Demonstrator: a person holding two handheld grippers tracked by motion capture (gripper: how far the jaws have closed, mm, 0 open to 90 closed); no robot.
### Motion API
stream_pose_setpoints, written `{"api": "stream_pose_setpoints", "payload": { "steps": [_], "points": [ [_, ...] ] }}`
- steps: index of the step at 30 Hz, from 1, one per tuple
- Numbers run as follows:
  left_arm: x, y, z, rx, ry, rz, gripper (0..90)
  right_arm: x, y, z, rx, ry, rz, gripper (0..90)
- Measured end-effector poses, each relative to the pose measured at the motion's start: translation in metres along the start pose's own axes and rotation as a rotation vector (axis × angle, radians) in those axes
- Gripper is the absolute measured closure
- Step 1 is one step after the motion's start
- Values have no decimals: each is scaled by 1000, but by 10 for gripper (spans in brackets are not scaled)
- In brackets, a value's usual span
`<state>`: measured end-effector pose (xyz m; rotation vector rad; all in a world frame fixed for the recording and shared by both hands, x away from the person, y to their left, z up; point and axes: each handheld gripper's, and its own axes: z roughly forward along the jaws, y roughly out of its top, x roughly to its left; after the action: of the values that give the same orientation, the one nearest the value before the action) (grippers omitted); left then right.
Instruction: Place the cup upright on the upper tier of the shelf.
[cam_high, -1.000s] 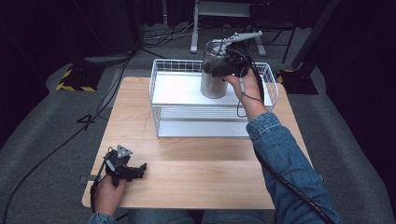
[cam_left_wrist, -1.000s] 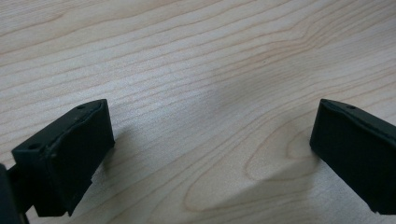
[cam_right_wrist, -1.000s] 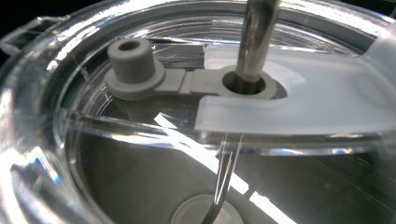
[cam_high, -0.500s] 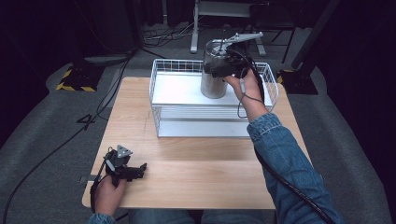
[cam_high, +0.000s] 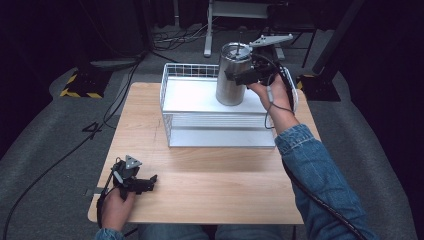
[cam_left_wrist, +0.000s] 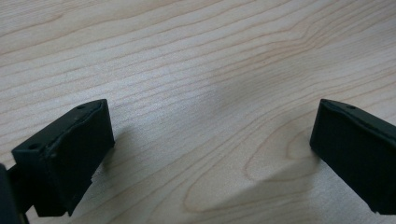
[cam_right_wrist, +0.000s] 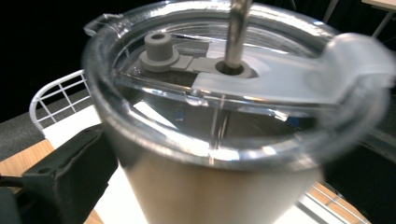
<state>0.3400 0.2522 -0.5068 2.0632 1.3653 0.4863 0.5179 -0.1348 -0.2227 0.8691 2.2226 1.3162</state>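
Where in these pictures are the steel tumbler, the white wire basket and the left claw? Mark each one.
steel tumbler (cam_high: 231, 85): high view, on its metal side wall.
white wire basket (cam_high: 220, 131): high view, on its front wire wall.
left claw (cam_high: 150, 181): high view, between its jaw tips, over the wooden table.

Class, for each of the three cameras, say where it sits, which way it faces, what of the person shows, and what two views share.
High view: above the person's side, facing forward and down on the table; forearms and both hand-held grippers show.
Left gripper view: rides the left hand-held gripper, facing bare wood between open jaws.
Right gripper view: rides the right hand-held gripper, facing the steel tumbler between its jaws.
Shared: high and right gripper views both show the tumbler and the wire basket.
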Motion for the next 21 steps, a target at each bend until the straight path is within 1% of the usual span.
{"api": "stream_pose_setpoints", "payload": {
  "steps": [2,3,6,7,8,10,11,14,15,16,17,18,20,21],
  "points": [
    [0,0,0,0,0,0,0,0,0,-5,-4,1,3,0],
    [0,0,0,0,0,0,0,0,0,-5,-4,1,3,0],
    [0,0,0,0,0,0,1,1,-1,-13,-7,1,-6,0],
    [0,0,0,0,0,0,0,2,-2,-19,-14,5,-9,0],
    [0,0,0,0,0,0,0,2,-2,-19,-14,5,-9,0],
    [0,0,0,0,0,0,0,4,-4,-26,-29,14,-18,0],
    [0,0,0,0,0,1,0,4,-4,-26,-29,14,-18,0],
    [0,0,0,0,0,0,0,7,-9,-36,-38,28,-29,0],
    [0,0,0,0,0,0,1,8,-11,-42,-46,38,-33,0],
    [0,0,0,0,0,0,1,8,-11,-42,-46,38,-33,0],
    [0,0,0,0,0,0,0,11,-15,-49,-49,49,-38,0],
    [0,0,0,0,0,0,0,11,-15,-49,-49,49,-38,0],
    [0,0,0,0,0,0,0,13,-19,-56,-51,56,-45,0],
    [0,0,0,0,0,1,0,15,-23,-63,-52,65,-48,0]
  ]
}}
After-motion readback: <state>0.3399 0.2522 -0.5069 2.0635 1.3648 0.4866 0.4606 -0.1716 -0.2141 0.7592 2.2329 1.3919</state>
